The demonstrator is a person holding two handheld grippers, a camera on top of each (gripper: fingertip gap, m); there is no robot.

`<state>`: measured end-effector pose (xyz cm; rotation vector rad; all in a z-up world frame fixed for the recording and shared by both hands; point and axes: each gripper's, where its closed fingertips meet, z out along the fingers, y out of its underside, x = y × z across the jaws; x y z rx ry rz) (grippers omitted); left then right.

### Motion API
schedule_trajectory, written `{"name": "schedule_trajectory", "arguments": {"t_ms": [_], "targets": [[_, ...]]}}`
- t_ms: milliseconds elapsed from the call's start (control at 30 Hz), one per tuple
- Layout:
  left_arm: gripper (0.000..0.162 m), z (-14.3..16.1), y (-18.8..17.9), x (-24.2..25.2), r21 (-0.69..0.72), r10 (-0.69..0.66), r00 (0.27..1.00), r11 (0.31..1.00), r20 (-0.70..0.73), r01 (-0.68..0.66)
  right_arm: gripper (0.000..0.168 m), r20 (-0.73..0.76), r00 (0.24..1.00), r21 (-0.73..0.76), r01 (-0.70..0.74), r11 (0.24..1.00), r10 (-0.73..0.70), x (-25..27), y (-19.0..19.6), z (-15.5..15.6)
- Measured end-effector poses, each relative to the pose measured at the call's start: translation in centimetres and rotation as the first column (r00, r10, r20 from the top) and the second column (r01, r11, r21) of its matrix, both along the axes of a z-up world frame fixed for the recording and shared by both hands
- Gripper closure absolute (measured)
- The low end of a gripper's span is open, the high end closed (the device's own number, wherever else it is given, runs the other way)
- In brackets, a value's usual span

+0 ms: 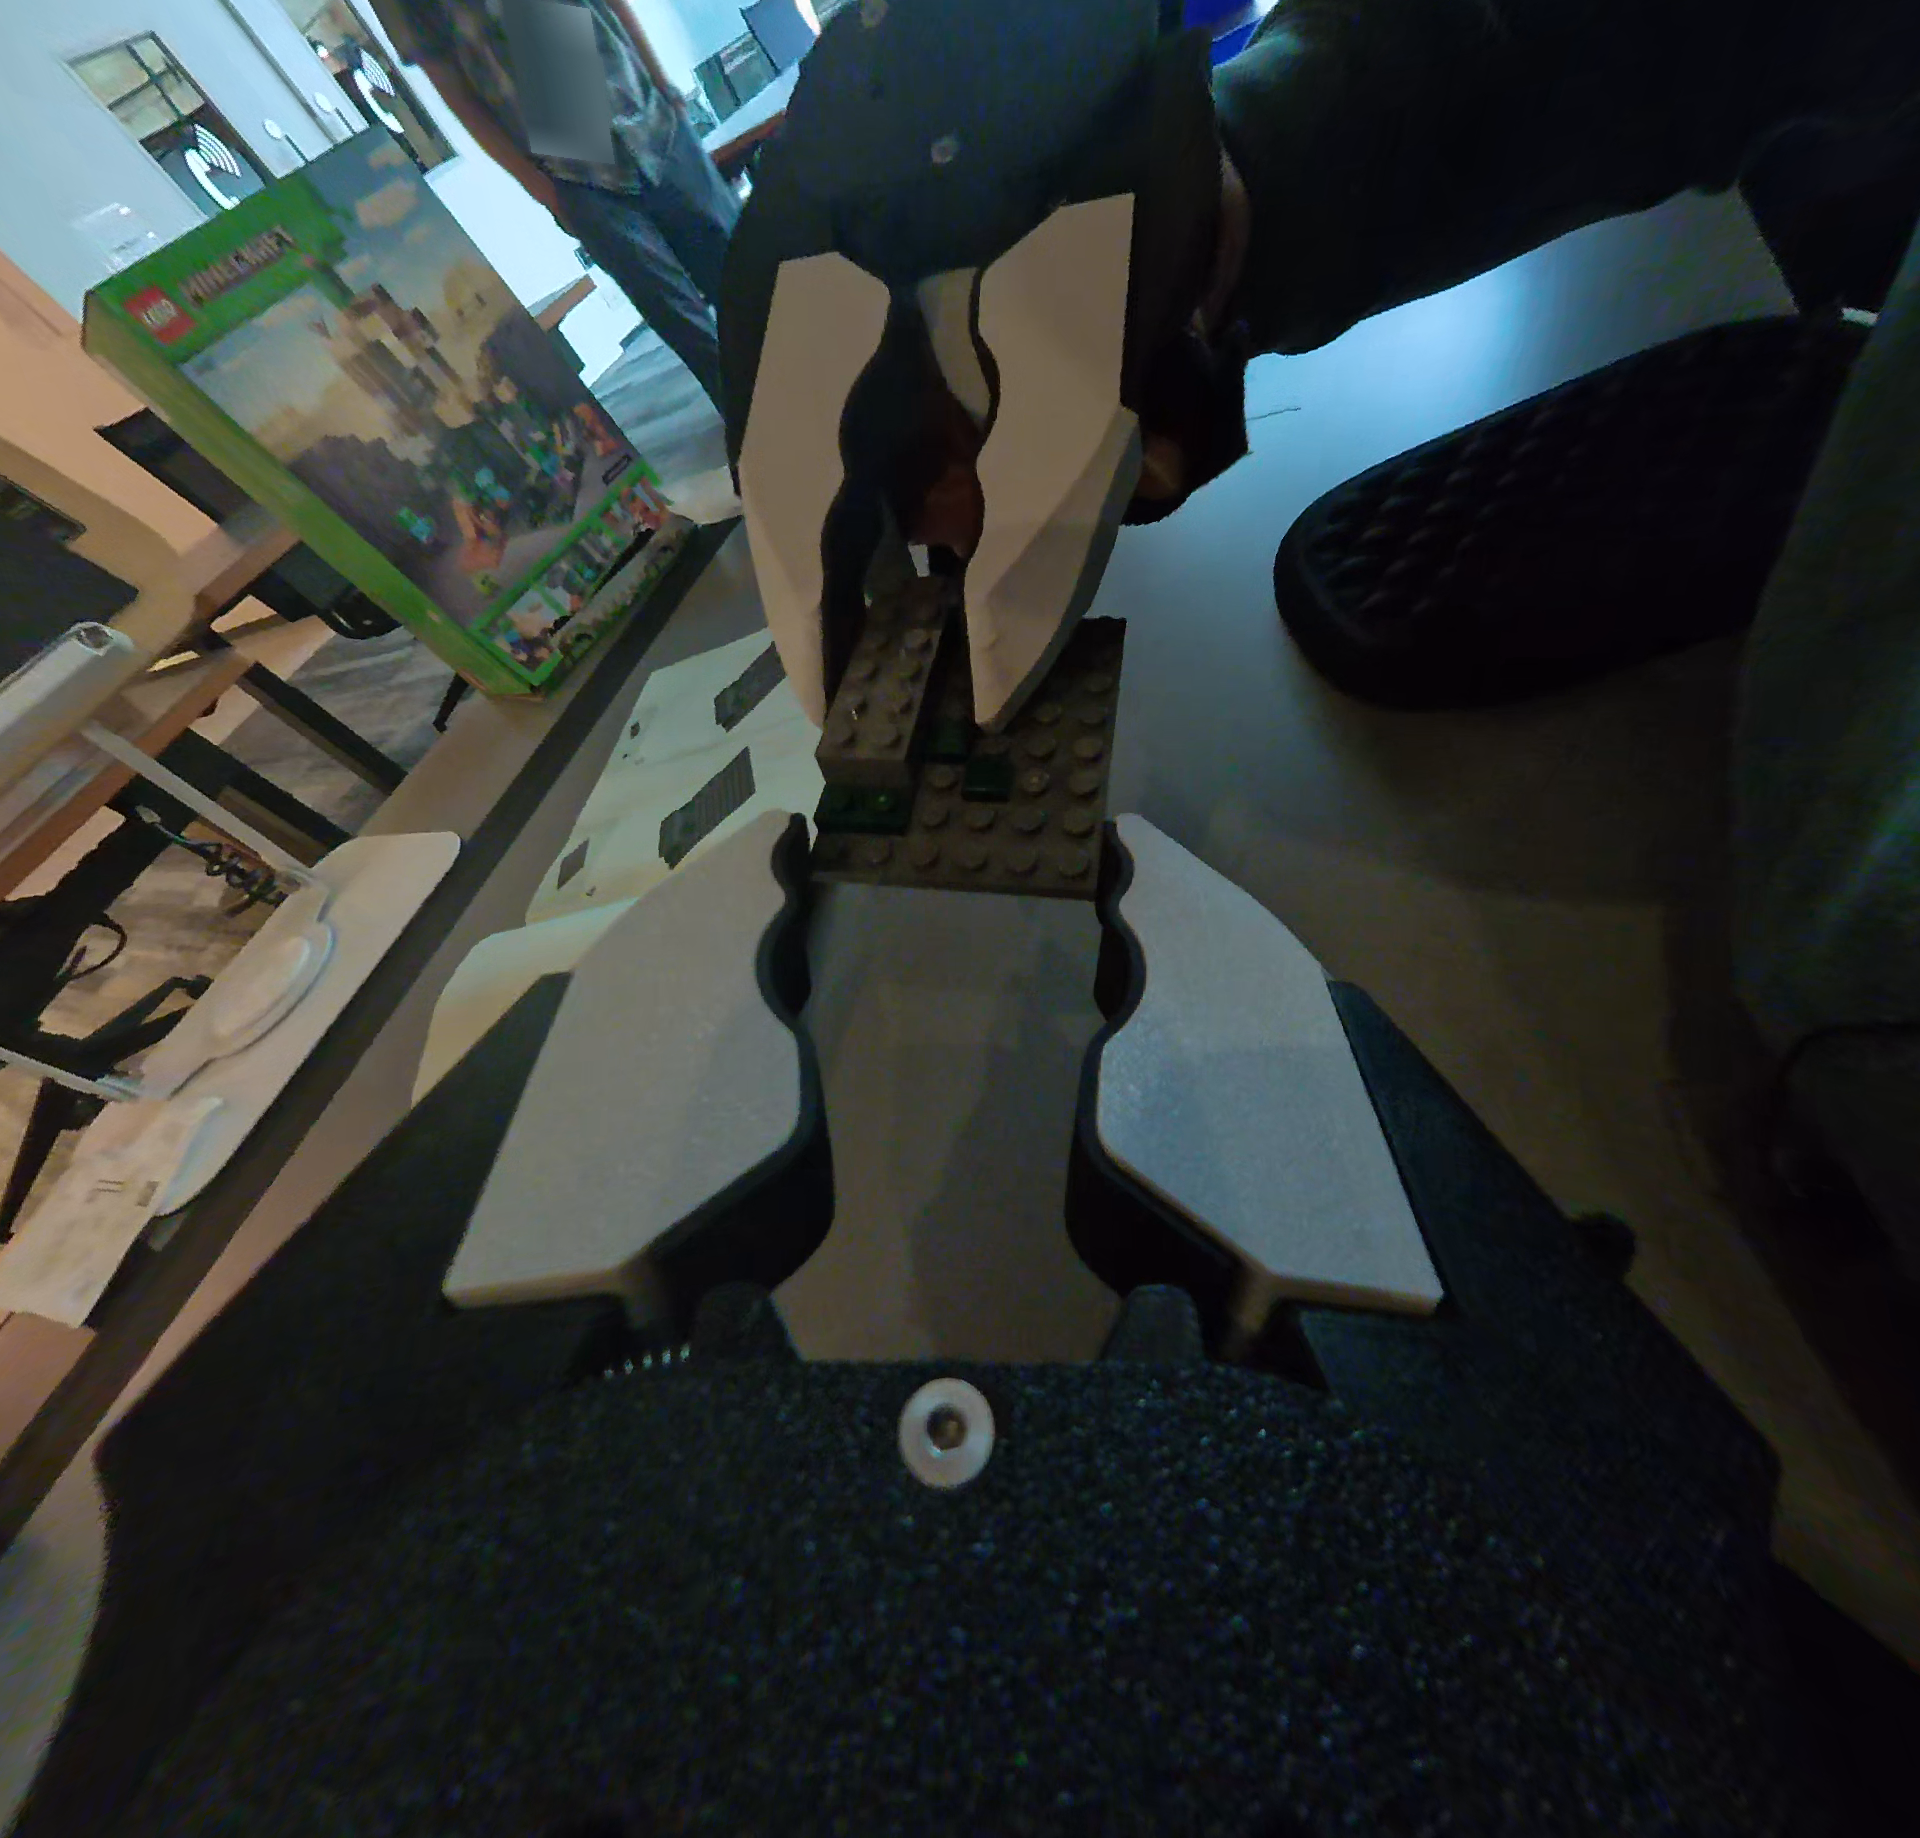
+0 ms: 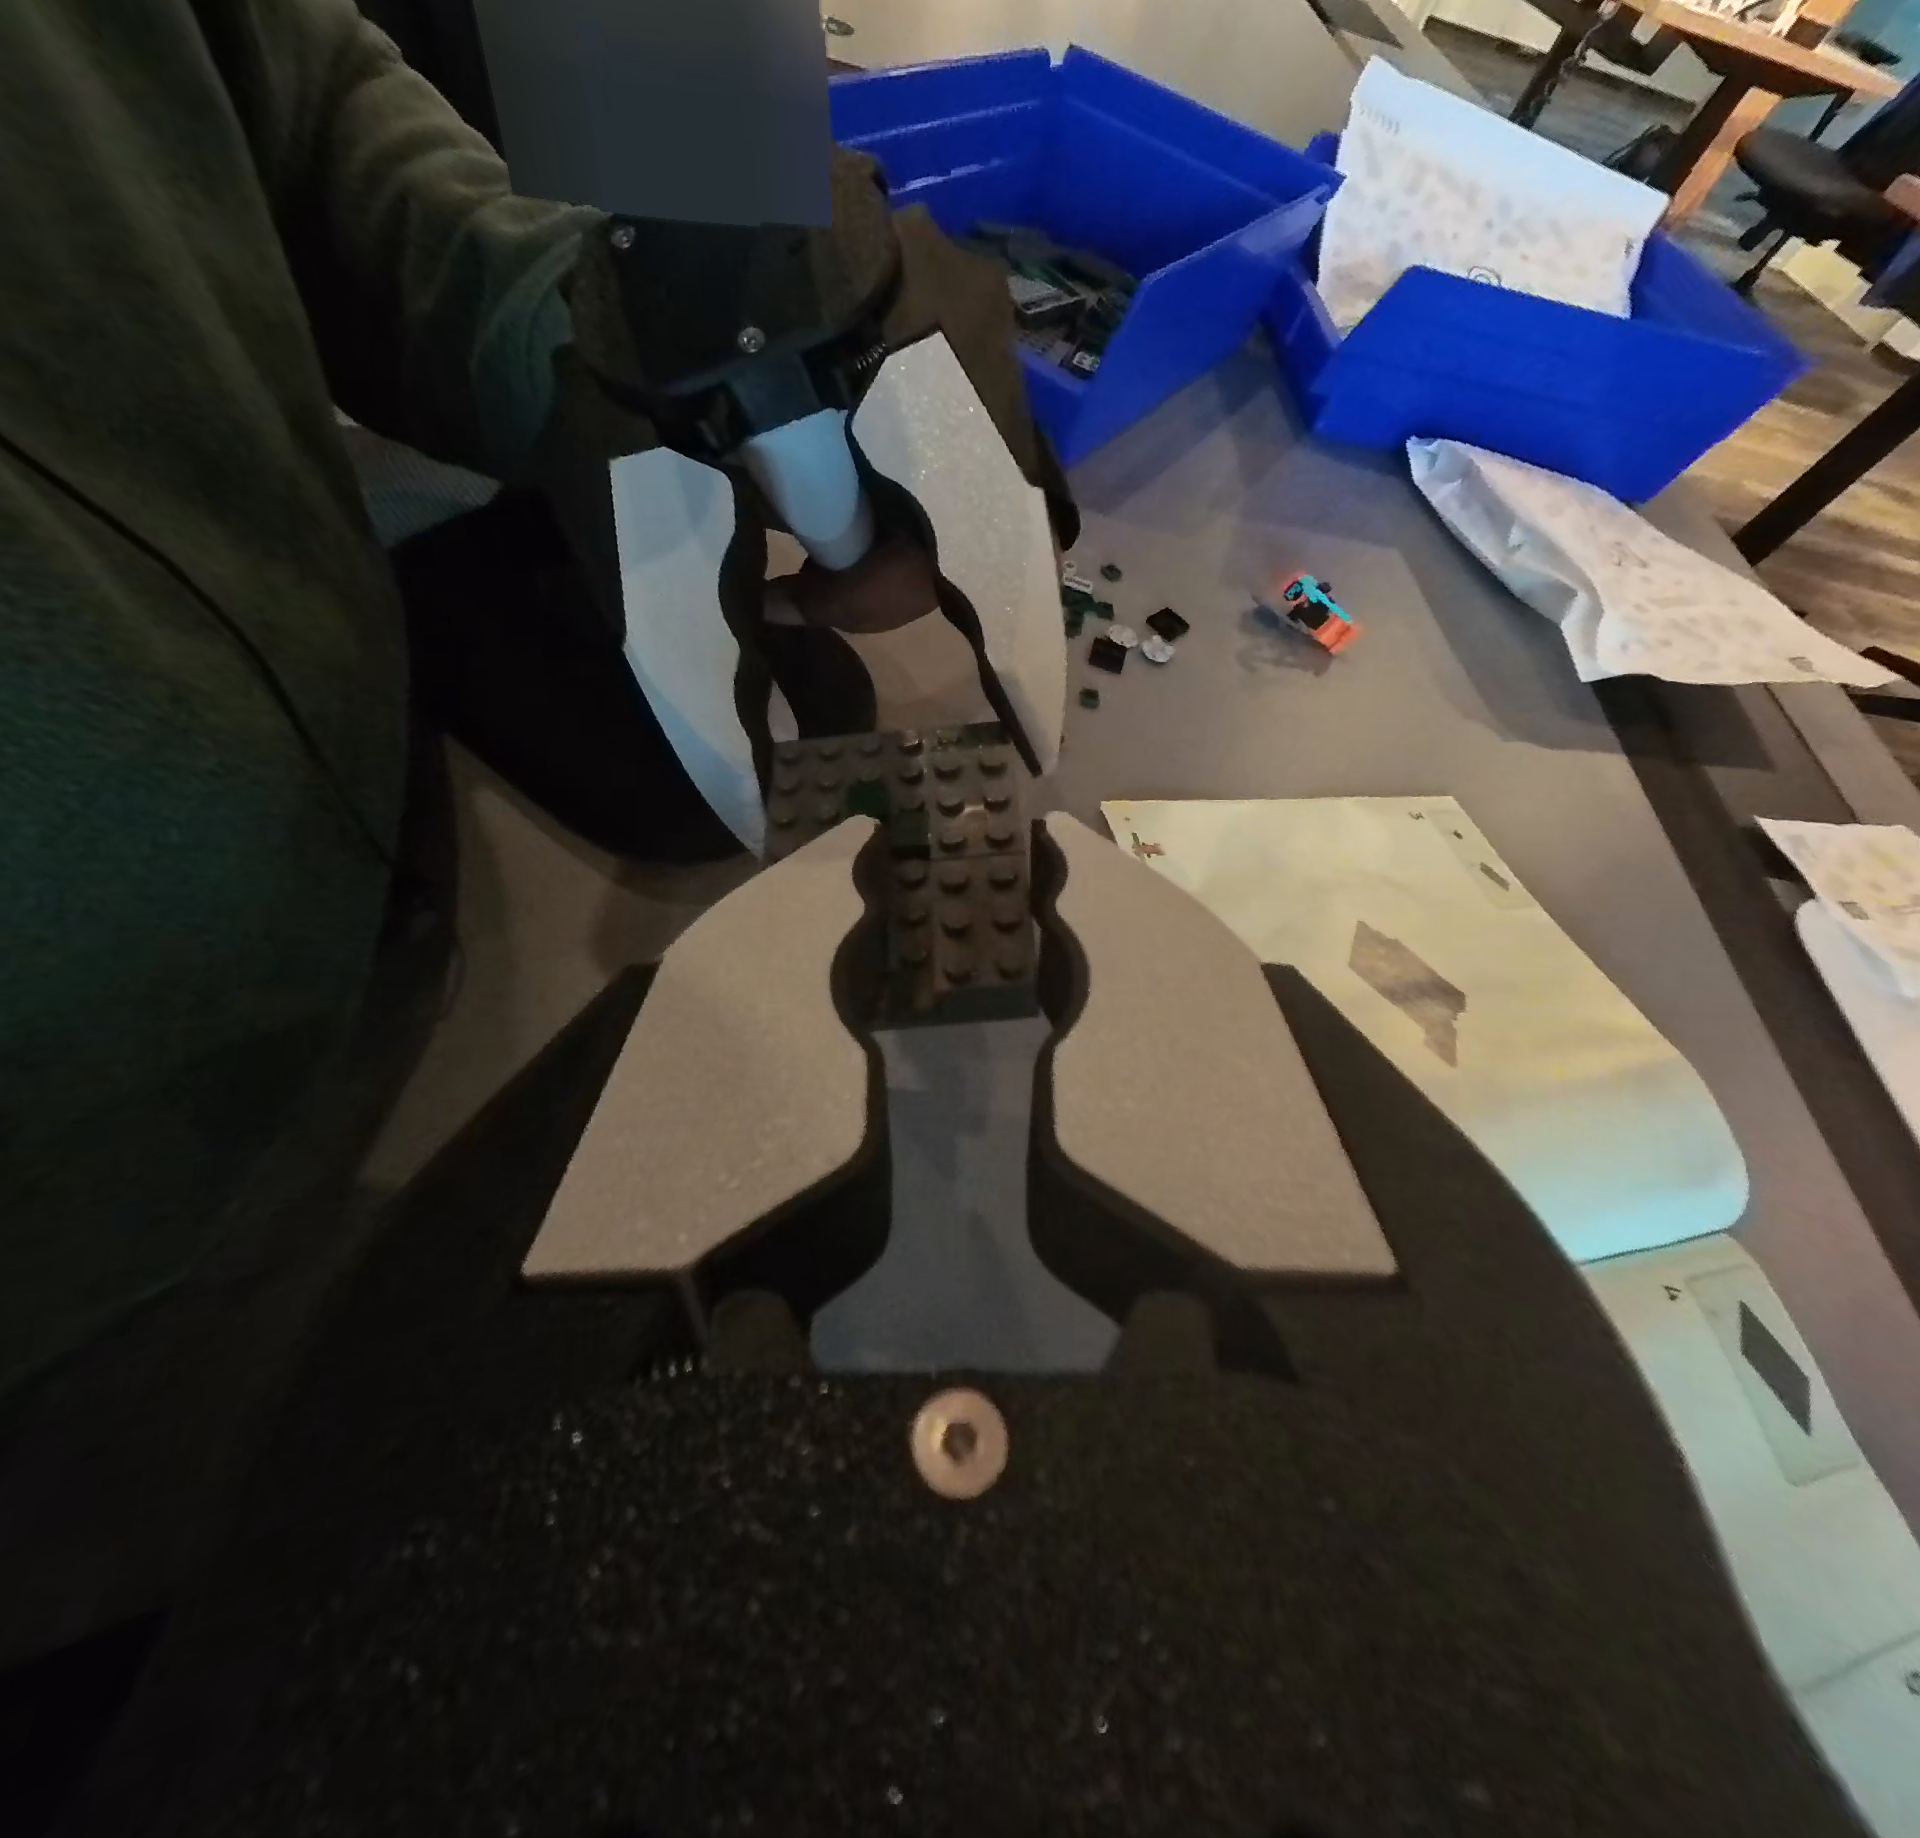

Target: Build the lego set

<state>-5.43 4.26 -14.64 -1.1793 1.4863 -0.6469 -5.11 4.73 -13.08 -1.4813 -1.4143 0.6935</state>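
While the left tongs (image 1: pixel 954 858) clamp the grey studded plate (image 1: pixel 1023 801), the right tongs (image 2: pixel 954 853) grip a grey brick (image 2: pixel 961 921) stacked on it beside small green pieces (image 1: pixel 860 809).

grey table (image 2: pixel 1351 708), wooden desk (image 2: pixel 1704 32) beyond, wood floor (image 2: pixel 1756 469), white wall (image 1: pixel 62 136).

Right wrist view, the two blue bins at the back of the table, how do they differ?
The left-hand blue bin holds loose dark Lego pieces lying low inside; the right-hand blue bin holds a white paper bag rising above its rim. Both are blue plastic, open-fronted.
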Motion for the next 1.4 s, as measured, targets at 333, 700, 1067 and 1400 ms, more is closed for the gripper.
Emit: {"name": "schedule_trajectory", "arguments": {"t_ms": [333,700,1067,1400], "targets": [[0.109,-0.1,-0.4,0.1,-0.021,-0.009,1.000,1.000,0.000,0.009,0.145,0.006,1.000,0.006,-0.007,1.000,0.007,0.1,-0.4,0.0],[0.109,-0.2,-0.5,0.1,-0.029,-0.007,1.000,1.000,-0.007,0.007,0.146,-0.002,1.000,0.001,-0.015,1.000,0.015,0.1,-0.6,-0.1],[0.109,-1.0,0.1,-0.3,-0.052,0.017,1.000,0.998,-0.026,-0.018,0.114,0.000,0.999,-0.006,0.033,0.999,-0.033,1.7,-0.7,-0.4],[0.109,-4.6,1.7,0.4,-0.113,0.034,0.988,0.992,-0.154,-0.052,0.113,0.316,0.943,0.114,0.074,0.991,-0.107,1.3,0.8,-5.5]]}}
